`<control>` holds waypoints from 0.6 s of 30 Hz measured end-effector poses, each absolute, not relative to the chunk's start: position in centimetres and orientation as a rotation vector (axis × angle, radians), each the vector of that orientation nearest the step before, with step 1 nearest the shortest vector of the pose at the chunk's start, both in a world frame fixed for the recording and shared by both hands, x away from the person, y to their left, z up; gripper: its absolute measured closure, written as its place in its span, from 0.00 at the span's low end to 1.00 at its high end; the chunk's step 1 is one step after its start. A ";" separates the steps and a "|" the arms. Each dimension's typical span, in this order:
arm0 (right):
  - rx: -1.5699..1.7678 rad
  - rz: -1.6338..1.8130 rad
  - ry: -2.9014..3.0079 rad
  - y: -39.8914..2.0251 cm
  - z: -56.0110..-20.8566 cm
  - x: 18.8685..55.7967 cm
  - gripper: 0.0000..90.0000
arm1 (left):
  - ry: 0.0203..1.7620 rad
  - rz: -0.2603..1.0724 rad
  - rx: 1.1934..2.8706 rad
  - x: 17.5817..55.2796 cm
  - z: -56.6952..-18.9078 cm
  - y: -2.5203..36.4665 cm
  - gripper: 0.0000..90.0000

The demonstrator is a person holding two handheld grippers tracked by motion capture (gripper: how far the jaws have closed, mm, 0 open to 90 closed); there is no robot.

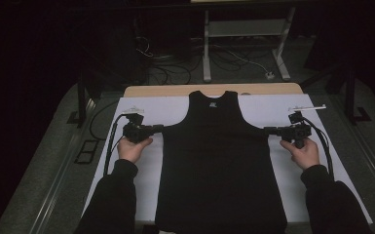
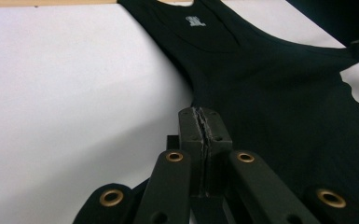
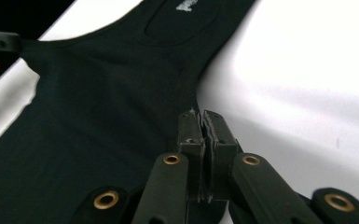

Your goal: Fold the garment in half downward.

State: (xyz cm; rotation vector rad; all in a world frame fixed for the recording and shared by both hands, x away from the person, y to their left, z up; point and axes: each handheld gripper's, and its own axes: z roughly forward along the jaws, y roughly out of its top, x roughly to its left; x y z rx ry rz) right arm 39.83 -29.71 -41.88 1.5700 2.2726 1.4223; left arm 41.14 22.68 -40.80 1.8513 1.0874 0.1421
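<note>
A black tank top (image 1: 219, 161) lies spread flat on the white table cover (image 1: 141, 109), neck toward the far edge, a small white label (image 2: 195, 21) inside the collar. My left gripper (image 1: 161, 128) is shut on the tank top's left side edge just under the armhole. My right gripper (image 1: 267, 130) is shut on the matching spot of the right side edge. In the left gripper view the black jaws pinch a fold of the tank top (image 2: 270, 84) at my left gripper (image 2: 204, 114). The right gripper view has the tank top (image 3: 102, 107) clamped the same way at my right gripper (image 3: 200, 114). The cloth is stretched taut between both grips.
The white cover (image 1: 292, 175) leaves bare margins on both sides of the garment. A wooden table edge (image 1: 165, 90) runs along the far side. Beyond it stand a metal frame (image 1: 246, 44) and loose cables (image 1: 170, 68) on the dark floor.
</note>
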 end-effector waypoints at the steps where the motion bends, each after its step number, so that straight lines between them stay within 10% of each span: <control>1: 1.568 1.426 2.273 -29.7 -41.8 39.6 0.95 | 1.092 0.139 1.844 41.1 -40.7 22.8 0.98; 18: 1.562 1.513 2.226 -29.9 -40.4 37.6 0.95 | 1.104 0.085 1.780 39.5 -40.6 23.4 0.97</control>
